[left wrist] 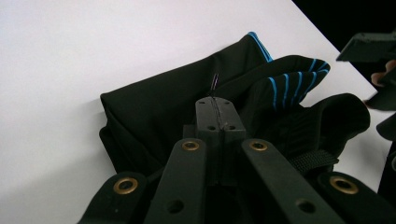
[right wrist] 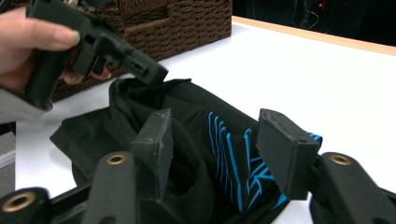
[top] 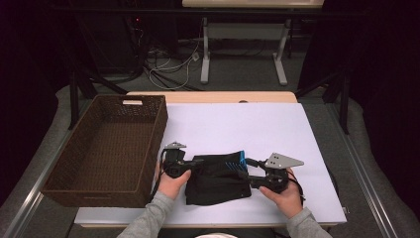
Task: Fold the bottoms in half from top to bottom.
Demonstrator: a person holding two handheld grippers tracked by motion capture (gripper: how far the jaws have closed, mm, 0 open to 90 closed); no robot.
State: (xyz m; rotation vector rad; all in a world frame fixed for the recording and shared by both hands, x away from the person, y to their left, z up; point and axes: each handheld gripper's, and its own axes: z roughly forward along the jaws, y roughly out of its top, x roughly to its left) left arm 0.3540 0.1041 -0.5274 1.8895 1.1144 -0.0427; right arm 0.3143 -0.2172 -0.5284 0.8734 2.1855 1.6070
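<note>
Two hand-held grippers work a black garment with blue stripes at the near edge of a white table

In the high view, low in the frame, the left hand (top: 171,184) and right hand (top: 282,194) come in from the bottom, each on a gripper at either side of the black garment (top: 218,179), which lies crumpled just right of the basket. The left gripper (left wrist: 219,122) has its jaws pressed together over the cloth; whether fabric is pinched between them cannot be told. The right gripper (right wrist: 219,144) has its jaws spread wide, a fold of the striped cloth lying between them. Farther back, at the left, the brown wicker basket (top: 69,176) stands on the white table (top: 247,124)
</note>
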